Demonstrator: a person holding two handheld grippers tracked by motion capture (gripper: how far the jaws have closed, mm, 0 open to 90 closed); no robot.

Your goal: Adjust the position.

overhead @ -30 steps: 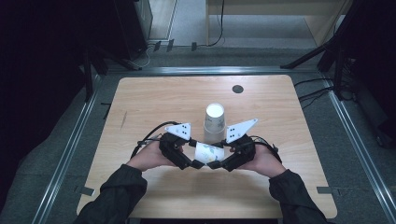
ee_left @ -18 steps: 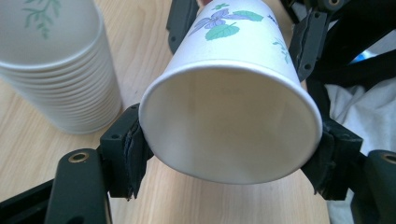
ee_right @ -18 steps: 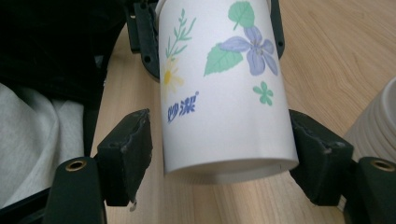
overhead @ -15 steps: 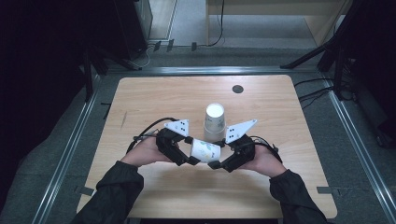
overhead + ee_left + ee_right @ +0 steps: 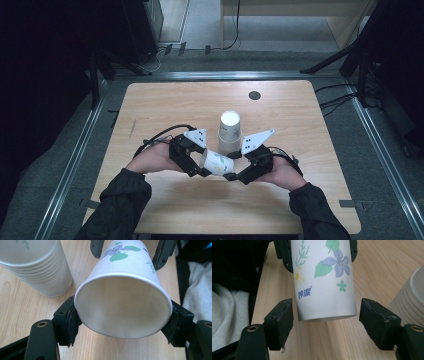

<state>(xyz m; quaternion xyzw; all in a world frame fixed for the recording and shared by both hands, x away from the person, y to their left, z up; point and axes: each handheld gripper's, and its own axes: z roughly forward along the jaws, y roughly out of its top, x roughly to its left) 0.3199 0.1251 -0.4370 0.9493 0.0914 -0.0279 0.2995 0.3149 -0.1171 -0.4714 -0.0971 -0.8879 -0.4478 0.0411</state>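
Observation:
A white paper cup (image 5: 216,162) with a flower print lies on its side just above the wooden table (image 5: 165,105), between my two grippers. My left gripper (image 5: 199,167) is shut on the cup's rim (image 5: 123,323), both jaws pressing the open mouth that faces its camera. My right gripper (image 5: 233,171) is open at the cup's bottom end (image 5: 329,323), with a gap on each side between the jaws and the cup (image 5: 324,280). A stack of upside-down paper cups (image 5: 230,131) stands right behind the held one.
The stack of cups (image 5: 32,267) is close to the left gripper's left jaw and beside the right gripper's right jaw (image 5: 412,300). A small black disc (image 5: 254,95) lies near the table's far edge. Metal rails run along the table's sides.
Hardly anything differs. Both hands and the cup between them stay in about the same spot, with only a slight shift of the left hand.

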